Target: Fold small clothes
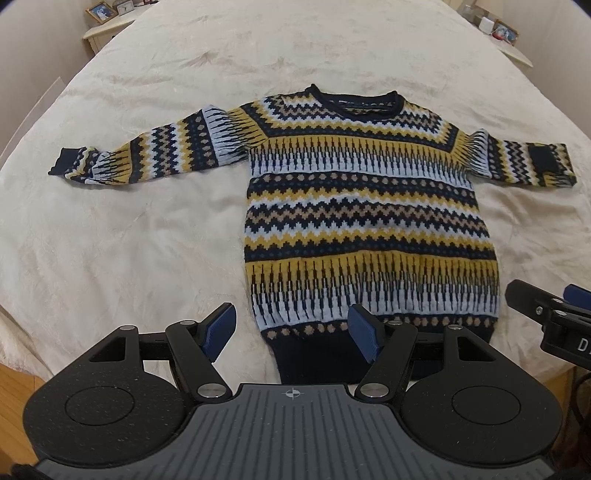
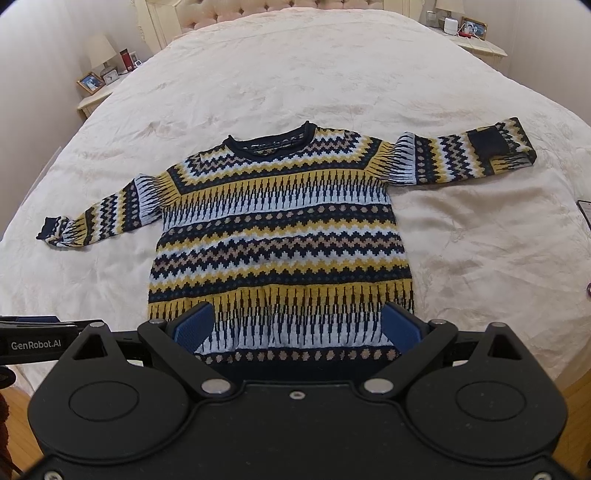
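Note:
A small knitted sweater [image 1: 365, 206] with navy, yellow, white and tan zigzag bands lies flat, front up, on the bed, collar away from me and both sleeves spread out. It also shows in the right wrist view [image 2: 280, 236]. The right sleeve's cuff [image 2: 487, 142] is folded back on itself. My left gripper [image 1: 293, 334] is open and empty, hovering over the hem's left corner. My right gripper [image 2: 299, 326] is open and empty, hovering over the middle of the hem. Its finger shows at the right edge of the left wrist view [image 1: 546, 314].
A cream bedspread [image 2: 295, 74] covers the bed. Nightstands with photo frames, a lamp and small items stand at the far left [image 2: 98, 83] and far right [image 2: 476, 35]. A dark flat object [image 2: 585, 212] lies at the bed's right edge. Wooden floor [image 1: 14, 398] lies below.

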Motion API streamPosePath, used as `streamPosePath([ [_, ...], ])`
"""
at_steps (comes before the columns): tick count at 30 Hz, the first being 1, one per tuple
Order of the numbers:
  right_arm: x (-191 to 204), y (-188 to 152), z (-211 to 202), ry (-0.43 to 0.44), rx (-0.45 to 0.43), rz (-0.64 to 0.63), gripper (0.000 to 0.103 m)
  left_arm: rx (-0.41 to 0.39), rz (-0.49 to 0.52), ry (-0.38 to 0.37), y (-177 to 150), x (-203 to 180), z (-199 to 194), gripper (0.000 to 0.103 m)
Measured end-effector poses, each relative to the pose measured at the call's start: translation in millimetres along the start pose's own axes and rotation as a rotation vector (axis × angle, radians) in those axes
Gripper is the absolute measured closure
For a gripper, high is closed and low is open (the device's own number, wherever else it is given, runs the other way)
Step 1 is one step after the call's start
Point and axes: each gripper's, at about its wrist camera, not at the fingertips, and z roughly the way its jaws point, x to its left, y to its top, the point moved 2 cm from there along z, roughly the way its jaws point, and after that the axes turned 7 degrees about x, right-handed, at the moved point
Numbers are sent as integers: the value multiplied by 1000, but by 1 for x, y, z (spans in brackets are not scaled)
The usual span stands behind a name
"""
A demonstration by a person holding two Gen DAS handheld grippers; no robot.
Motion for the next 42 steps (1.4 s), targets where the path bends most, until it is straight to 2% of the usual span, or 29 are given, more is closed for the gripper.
streamPosePath([
  [17, 4, 10, 3, 13, -10, 4, 6, -4, 6, -6, 12, 0, 4, 37],
  [26, 2, 18, 1, 39, -79, -5, 6, -69, 4, -28, 24, -2, 3, 37],
  [32, -12, 30, 2, 59, -181, -16, 6, -144, 36, -23, 37, -17, 4, 37],
  [35, -23, 39, 7, 70, -216, -28, 6, -163, 32, -54, 45, -26, 7, 37],
  [39, -42, 56, 19, 31, -234, -44, 6, -169, -10, -129, 58, -38, 15, 37],
  [42, -62, 69, 31, -14, -238, -41, 6, -163, -27, -112, 69, -51, 22, 37],
])
